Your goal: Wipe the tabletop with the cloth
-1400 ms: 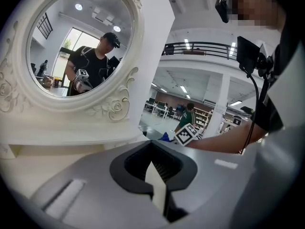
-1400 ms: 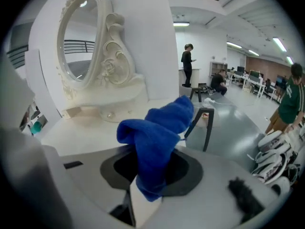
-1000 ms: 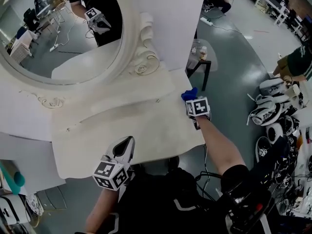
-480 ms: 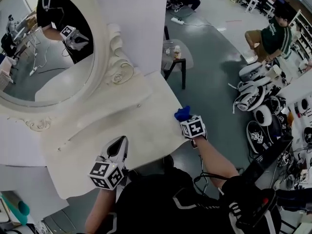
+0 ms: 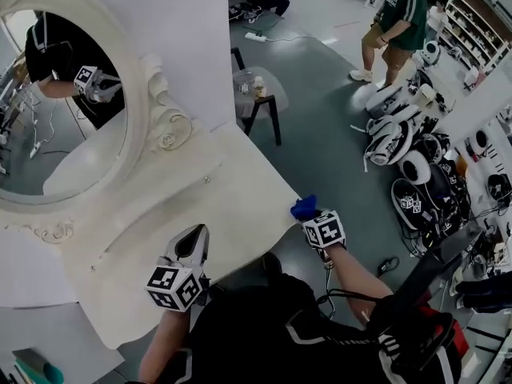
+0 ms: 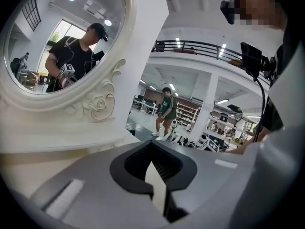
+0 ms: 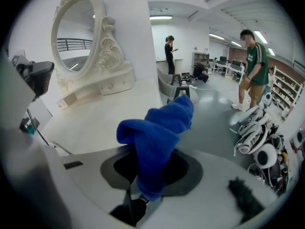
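Right gripper [image 5: 312, 217] is sitting a bit right of centre in the lower half of the head view, right at the right-hand edge of the cream tabletop [image 5: 216, 206]. Its jaws are clamped on the blue cloth [image 5: 304, 207]. In the right gripper view the cloth [image 7: 157, 137] pokes up out of the jaws in a crumpled bunch, with the pale tabletop [image 7: 105, 118] spreading off to the left and behind it. Honestly can't tell if the cloth is actually touching the surface or hanging just off the edge.

Left gripper [image 5: 200, 232] is lower left of centre, over the front part of the tabletop, well apart from the cloth. Its own view shows the jaws closed up at the tips with only a thin sliver of pale tabletop between them, nothing held.

The big oval mirror [image 5: 48, 126] with the curly white frame fills the upper left. A small dark side table [image 5: 260, 94] stands on the grey floor at top centre, and a person in a green shirt [image 5: 396, 14] is standing at the upper right
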`<state>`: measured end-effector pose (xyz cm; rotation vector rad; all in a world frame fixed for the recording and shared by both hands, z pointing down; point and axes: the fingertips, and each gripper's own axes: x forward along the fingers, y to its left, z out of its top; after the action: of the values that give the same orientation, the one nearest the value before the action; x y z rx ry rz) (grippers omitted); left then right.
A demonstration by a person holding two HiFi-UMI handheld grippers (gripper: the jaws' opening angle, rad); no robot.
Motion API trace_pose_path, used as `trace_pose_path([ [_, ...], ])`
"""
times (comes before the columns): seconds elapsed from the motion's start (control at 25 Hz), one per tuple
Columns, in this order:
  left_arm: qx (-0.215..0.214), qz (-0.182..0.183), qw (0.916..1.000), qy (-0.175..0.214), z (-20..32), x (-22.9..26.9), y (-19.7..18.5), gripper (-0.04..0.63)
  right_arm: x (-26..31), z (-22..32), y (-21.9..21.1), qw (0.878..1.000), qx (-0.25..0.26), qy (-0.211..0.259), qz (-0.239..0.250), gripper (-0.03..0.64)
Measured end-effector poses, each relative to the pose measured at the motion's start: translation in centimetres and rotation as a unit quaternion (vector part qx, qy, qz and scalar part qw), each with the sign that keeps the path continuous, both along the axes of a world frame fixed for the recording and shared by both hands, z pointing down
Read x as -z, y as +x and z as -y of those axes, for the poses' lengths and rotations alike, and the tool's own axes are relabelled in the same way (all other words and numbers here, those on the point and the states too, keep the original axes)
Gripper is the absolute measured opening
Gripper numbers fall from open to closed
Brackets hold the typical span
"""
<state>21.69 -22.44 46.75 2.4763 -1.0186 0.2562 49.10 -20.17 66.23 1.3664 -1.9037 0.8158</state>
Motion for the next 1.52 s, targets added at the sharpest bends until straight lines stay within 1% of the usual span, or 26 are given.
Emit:
trace_pose_path([
  [0.08,-0.007,-0.002,1.0,0.001,0.0,0.0,0.2,0.009,-0.3,-1.1,0.7,1.0,-0.021,-0.012,0.006,0.123],
  [0.16,-0.012,-0.002,0.9999,0.003,-0.1,0.0,0.4,0.009,0.1,-1.6,1.2,0.999,-0.045,-0.007,0.014,0.123],
  [0.24,-0.014,-0.004,0.9999,0.005,-0.1,0.2,0.4,0.009,1.9,-0.9,1.0,0.998,-0.053,0.027,0.023,0.123],
  [0.36,-0.013,-0.006,0.9999,0.006,-0.1,0.5,0.3,0.009,6.0,1.0,-1.4,0.994,-0.031,0.089,0.054,0.123],
  [0.48,-0.018,-0.009,0.9997,0.011,-0.2,0.8,0.3,0.009,9.9,3.0,-3.9,0.984,-0.023,0.144,0.099,0.121],
  [0.56,-0.012,-0.013,0.9995,0.025,-0.1,1.3,0.0,0.009,12.2,4.0,-5.1,0.977,-0.02,0.176,0.117,0.117],
  [0.68,0.017,-0.02,0.9983,0.053,0.6,2.5,-1.0,0.009,15.8,5.3,-6.9,0.965,0.002,0.227,0.128,0.115],
  [0.76,0.03,-0.021,0.9974,0.062,0.9,3.1,-1.6,0.009,18.4,5.8,-7.8,0.956,0.015,0.26,0.133,0.115],
  [0.84,0.035,-0.021,0.997,0.066,1.0,3.5,-2.1,0.009,20.3,6.1,-8.7,0.95,0.023,0.281,0.137,0.114],
  [1.0,0.055,-0.022,0.9946,0.085,1.4,4.5,-3.4,0.009,22.8,6.5,-9.9,0.94,0.031,0.31,0.141,0.109],
  [1.16,0.074,-0.031,0.9924,0.093,1.9,5.6,-4.3,0.009,24.8,6.6,-10.7,0.931,0.038,0.332,0.147,0.109],
  [1.24,0.083,-0.032,0.991,0.1,2.1,6.0,-4.6,0.009,25.2,6.6,-11.1,0.929,0.043,0.336,0.148,0.109],
  [1.36,0.085,-0.023,0.9895,0.114,2.1,6.2,-4.7,0.009,25.3,6.4,-11.4,0.929,0.047,0.337,0.148,0.109],
  [1.52,0.084,-0.024,0.9895,0.115,2.2,6.2,-4.8,0.009,25.3,6.7,-11.6,0.928,0.047,0.34,0.144,0.109],
])
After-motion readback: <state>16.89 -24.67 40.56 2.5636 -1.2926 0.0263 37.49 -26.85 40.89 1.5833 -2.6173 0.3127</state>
